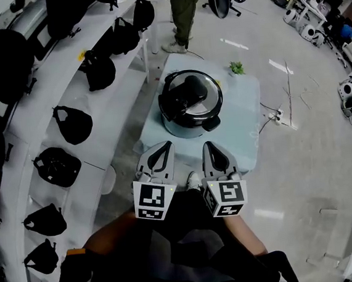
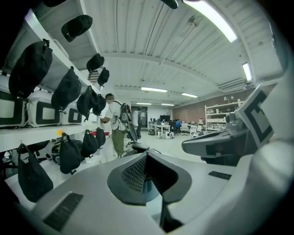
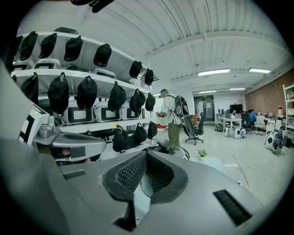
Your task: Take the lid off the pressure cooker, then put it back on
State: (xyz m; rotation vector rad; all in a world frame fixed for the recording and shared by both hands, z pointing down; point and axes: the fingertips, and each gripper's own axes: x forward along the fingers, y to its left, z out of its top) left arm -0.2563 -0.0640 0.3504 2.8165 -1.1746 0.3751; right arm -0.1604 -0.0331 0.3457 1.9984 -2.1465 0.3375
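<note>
Both handheld grippers were aimed at a round, stainless-steel pressure cooker (image 1: 191, 108), which sat in the middle of a small pale-blue table (image 1: 249, 130). Its lid with a black handle (image 1: 191, 92) was seated on top.

The left gripper (image 1: 163, 147) and right gripper (image 1: 212, 146) hung side by side over the table's near edge, well short of the pot. That pairing looked like a 2-handed approach, 1 gripper to each side of the handle. The jaws of each were closed tip to tip on nothing and would have to part before any grasp.

Only the head view showed the whole cooker, the small green plant (image 1: 237, 67) at the far corner and the gap to the pot. The gripper views alone showed the ribbed pads meeting, with just the lid's top peeping over them. They also took in a person (image 3: 173, 117) standing beyond the table, white shelves (image 3: 92, 73) hung with black bags (image 3: 87, 92), and desks far across the room.
</note>
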